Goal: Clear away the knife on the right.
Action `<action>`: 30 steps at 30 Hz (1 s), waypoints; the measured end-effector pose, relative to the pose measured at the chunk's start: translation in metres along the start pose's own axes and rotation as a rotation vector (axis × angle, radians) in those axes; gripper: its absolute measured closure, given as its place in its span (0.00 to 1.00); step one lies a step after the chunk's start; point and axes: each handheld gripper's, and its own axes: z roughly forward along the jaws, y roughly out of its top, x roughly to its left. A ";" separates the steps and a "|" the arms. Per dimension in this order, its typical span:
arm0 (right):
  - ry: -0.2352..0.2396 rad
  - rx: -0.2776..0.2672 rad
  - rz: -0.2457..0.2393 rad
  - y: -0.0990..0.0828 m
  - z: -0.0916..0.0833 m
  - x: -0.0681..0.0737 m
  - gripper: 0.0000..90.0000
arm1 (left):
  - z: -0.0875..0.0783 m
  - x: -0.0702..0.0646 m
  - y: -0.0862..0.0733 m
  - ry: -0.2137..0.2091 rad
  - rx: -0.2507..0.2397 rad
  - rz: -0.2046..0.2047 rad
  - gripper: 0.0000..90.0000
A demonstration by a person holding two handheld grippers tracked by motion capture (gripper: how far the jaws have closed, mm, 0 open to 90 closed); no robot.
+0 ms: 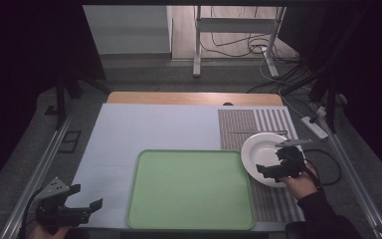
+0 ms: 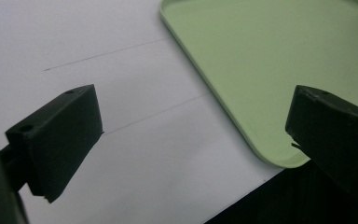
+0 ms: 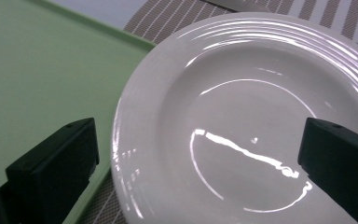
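High view shows our white plate [image 1: 258, 149] lying flat on the striped placemat [image 1: 278, 201] at the right of the table, just beside the right edge of the green tray [image 1: 189, 189]. We hold the right gripper [image 1: 271, 172] over the plate's near rim, its jaws spread wide with nothing between them. Right gripper view puts the plate [image 3: 242, 116] between and beyond those two black jaws; whether either jaw touches the china we cannot tell. The plate looks bare and glossy, with ceiling light glinting off its ribbed rim. Its left edge reaches close to the tray's [image 3: 37, 79] raised border, and the placemat's [image 3: 168, 21] stripes show past the far rim.

Beyond the plate, a slim grey utensil [image 1: 258, 131] lies across the mat; we cannot make out which kind.

Our left gripper [image 1: 79, 199] sits well apart, at the table's near left corner over the white sheet [image 1: 144, 129] covering the tabletop. Left gripper view shows its jaws wide apart and holding nothing, with the white sheet [image 2: 135, 154] beneath and the tray's [image 2: 261, 60] near left corner ahead.
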 end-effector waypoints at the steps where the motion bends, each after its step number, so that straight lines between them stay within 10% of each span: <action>1: -0.006 0.001 0.003 0.001 0.002 -0.002 0.00 | 0.000 0.000 0.000 0.000 0.000 -0.001 0.04; 30: -0.129 0.055 0.052 0.038 0.053 -0.051 0.00 | 0.000 0.001 0.000 -0.015 -0.003 -0.010 0.04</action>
